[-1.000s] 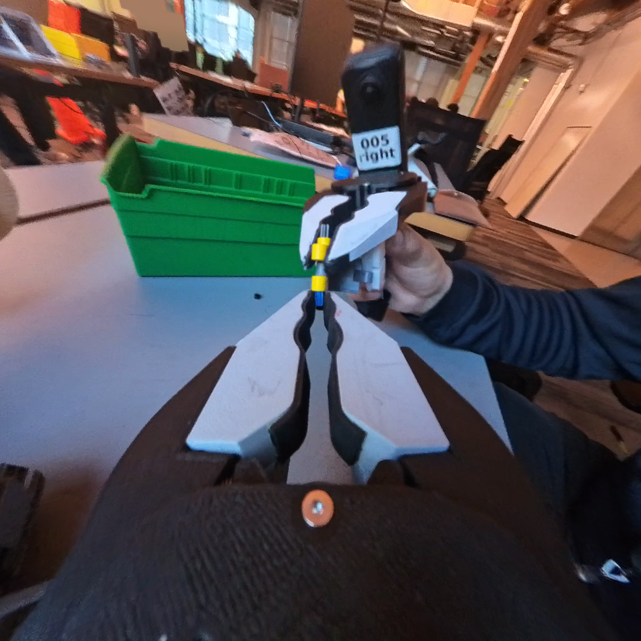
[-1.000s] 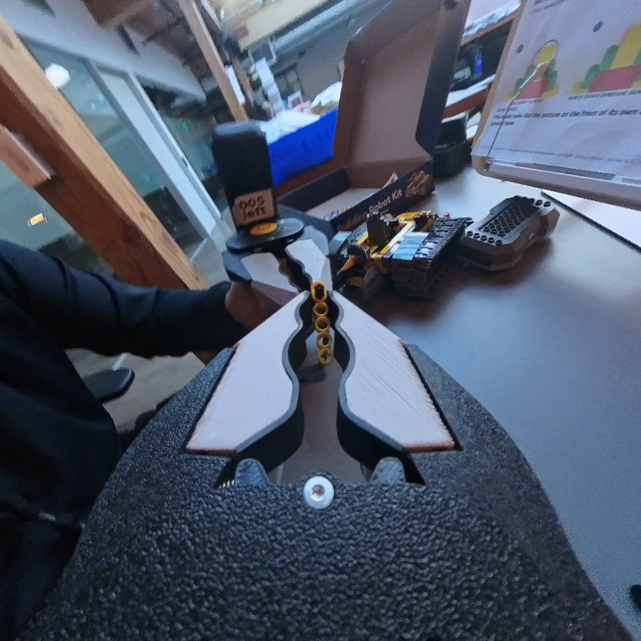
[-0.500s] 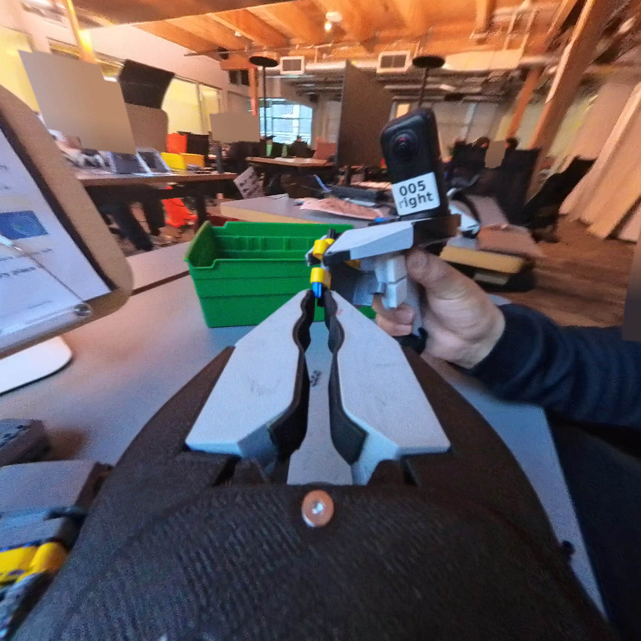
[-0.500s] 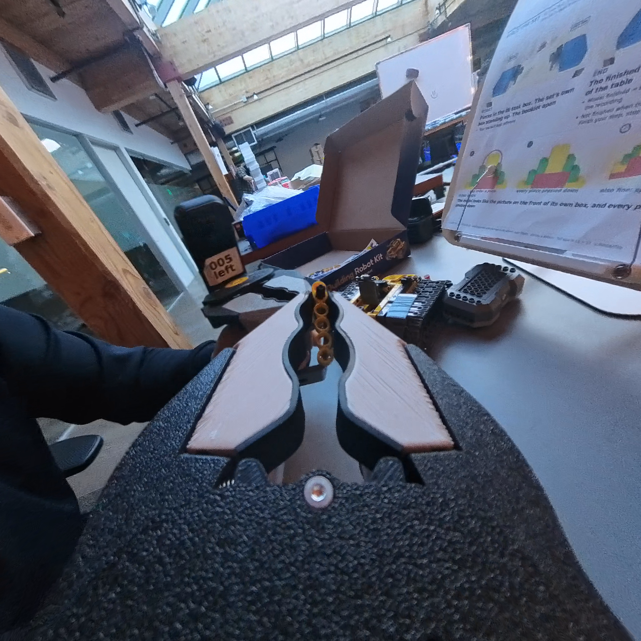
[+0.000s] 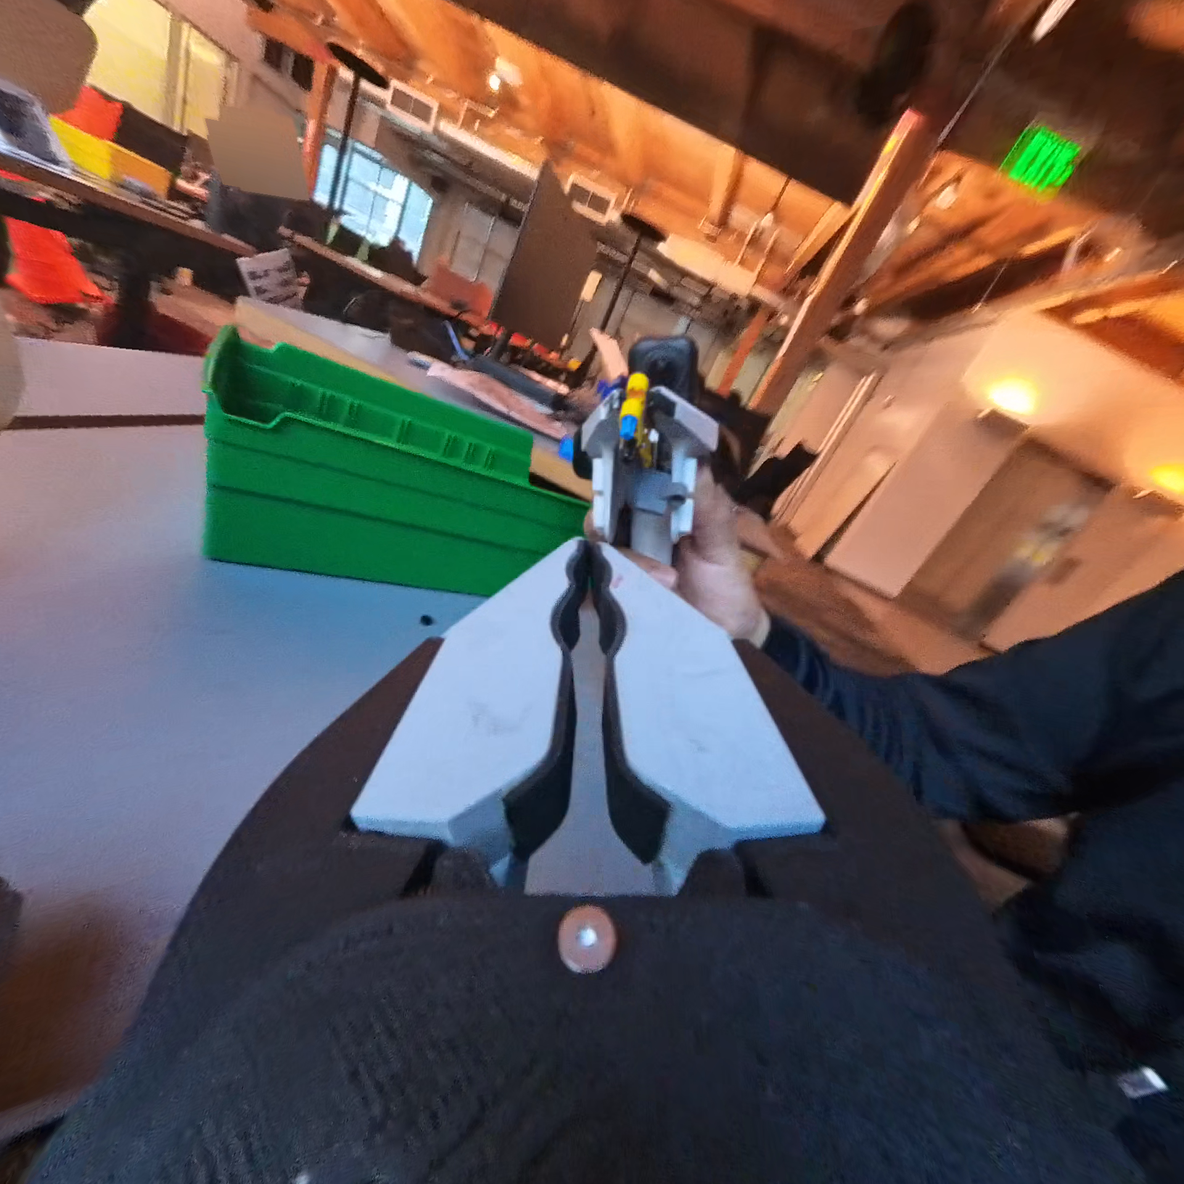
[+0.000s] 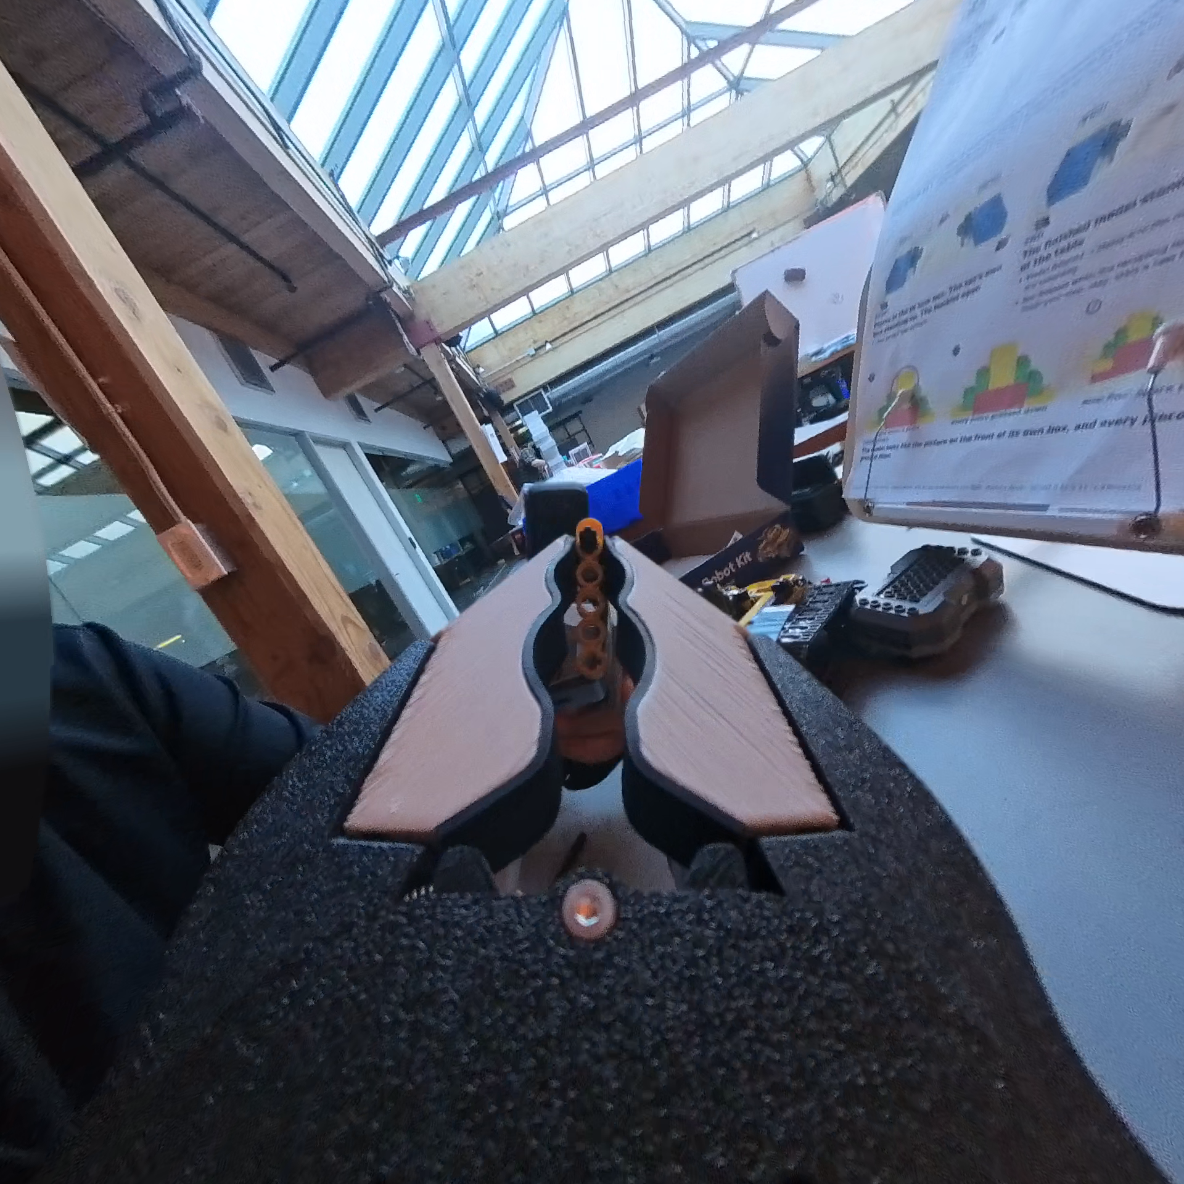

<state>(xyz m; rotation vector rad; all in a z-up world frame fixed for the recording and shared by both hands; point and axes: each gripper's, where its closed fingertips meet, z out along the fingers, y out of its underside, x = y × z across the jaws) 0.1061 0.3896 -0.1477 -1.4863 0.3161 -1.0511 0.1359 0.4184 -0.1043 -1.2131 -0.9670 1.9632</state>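
In the right wrist view my right gripper (image 6: pixel 589 544) is shut on a yellow beam with a row of holes (image 6: pixel 589 599), which stands upright between the fingers and pokes past the tips. The same gripper (image 5: pixel 631 416) shows farther off in the left wrist view, held up in a hand, with the yellow beam and small blue pieces (image 5: pixel 631 410) in its jaws. My left gripper (image 5: pixel 586 551) is shut with nothing visible between its tips. It sits below and short of the right gripper, not touching it.
A green plastic bin (image 5: pixel 359 487) stands on the grey table (image 5: pixel 160 641) at the left. An open cardboard box (image 6: pixel 717 461), a black and yellow brick model (image 6: pixel 807 608) with a black part (image 6: pixel 922 589), and an illustrated sheet on a stand (image 6: pixel 1025 320) are at the right. One gripper's finger ends stand about 7 cm off the other's.
My left gripper's tips were at the blue piece on the yellow beam; now they are drawn back and apart from it. The right gripper has tilted upward, still gripping the beam.
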